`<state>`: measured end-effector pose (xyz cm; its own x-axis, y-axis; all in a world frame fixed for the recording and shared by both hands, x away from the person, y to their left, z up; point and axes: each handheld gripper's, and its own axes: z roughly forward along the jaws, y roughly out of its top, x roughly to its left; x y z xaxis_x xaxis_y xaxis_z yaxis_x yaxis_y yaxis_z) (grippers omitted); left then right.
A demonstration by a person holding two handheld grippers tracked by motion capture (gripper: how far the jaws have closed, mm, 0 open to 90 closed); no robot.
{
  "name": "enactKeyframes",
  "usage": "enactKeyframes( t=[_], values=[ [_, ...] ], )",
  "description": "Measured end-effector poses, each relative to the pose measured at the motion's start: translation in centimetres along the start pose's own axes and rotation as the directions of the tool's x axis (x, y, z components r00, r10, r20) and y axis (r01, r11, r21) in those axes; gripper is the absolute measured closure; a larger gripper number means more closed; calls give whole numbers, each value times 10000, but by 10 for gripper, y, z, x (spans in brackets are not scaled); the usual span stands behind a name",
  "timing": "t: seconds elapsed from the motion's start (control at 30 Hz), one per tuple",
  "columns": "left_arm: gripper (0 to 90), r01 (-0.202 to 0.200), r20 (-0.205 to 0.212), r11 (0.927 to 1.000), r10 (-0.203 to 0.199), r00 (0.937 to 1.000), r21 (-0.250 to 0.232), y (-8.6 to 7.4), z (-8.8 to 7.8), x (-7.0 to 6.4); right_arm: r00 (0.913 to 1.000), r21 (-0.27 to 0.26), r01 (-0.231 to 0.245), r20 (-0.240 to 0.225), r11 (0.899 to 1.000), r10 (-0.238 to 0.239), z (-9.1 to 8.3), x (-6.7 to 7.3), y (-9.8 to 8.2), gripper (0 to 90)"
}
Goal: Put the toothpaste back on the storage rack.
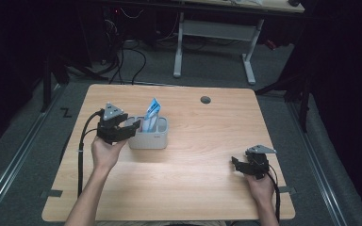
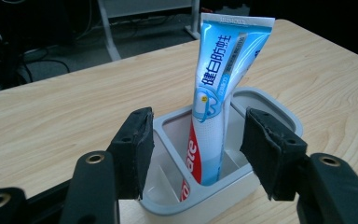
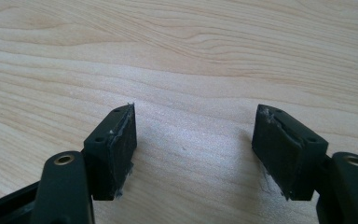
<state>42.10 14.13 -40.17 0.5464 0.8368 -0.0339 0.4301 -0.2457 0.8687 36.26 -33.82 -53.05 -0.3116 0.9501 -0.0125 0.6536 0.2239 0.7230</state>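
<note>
Near edge of the light wood-grain table [image 1: 193, 188]: both forearms come in over it. Right gripper [image 1: 238, 165] sits low near the table's front-right corner, well apart from everything else. Its jaws stand released, w/ nothing but bare wood between them in the right gripper view [image 3: 193, 140]. Plenty of open tabletop to its left and ahead; the right table edge is close beside it.

Further in, left side: left gripper [image 1: 133, 128] is up against the left end of the grey rectangular plastic holder w/ compartments [image 1: 160, 139]. In the left gripper view the gripper [image 2: 196, 154] has its jaws partly spread, one on each side of the holder's [image 2: 265, 105] near end. Whether the pads press on its walls I cannot tell; small gaps seem to show. Standing in the holder: blue-and-white toothpaste tube w/ red lower band [image 2: 216, 102], in a middle compartment, upright but leaning a bit, flat crimped end up. Same tube [image 1: 151, 113] pokes above the rim in the high view.

Beyond holder: clear wood up to the far edge, w/ a small round grey cable hole [image 1: 205, 100] near that edge, right of centre. Past the table, dark floor w/ cables and a white desk frame [image 1: 214, 35].
</note>
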Motion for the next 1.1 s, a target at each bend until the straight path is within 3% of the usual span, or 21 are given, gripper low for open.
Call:
enactKeyframes(
  t=[0.63,0.77,1.1],
  values=[
    [418,436,-217,9983,-445,9988,-382,-15,-22,14,10000,0,2,5,10000,-2,0,0,0,307],
    [406,702,-249,9961,-716,9971,-530,-21,-28,21,10000,2,2,4,10000,-2,0,0,0,307],
    [407,929,-393,9931,-959,9946,-714,-29,-40,31,10000,2,1,5,10000,-1,0,0,0,307]
  ],
)
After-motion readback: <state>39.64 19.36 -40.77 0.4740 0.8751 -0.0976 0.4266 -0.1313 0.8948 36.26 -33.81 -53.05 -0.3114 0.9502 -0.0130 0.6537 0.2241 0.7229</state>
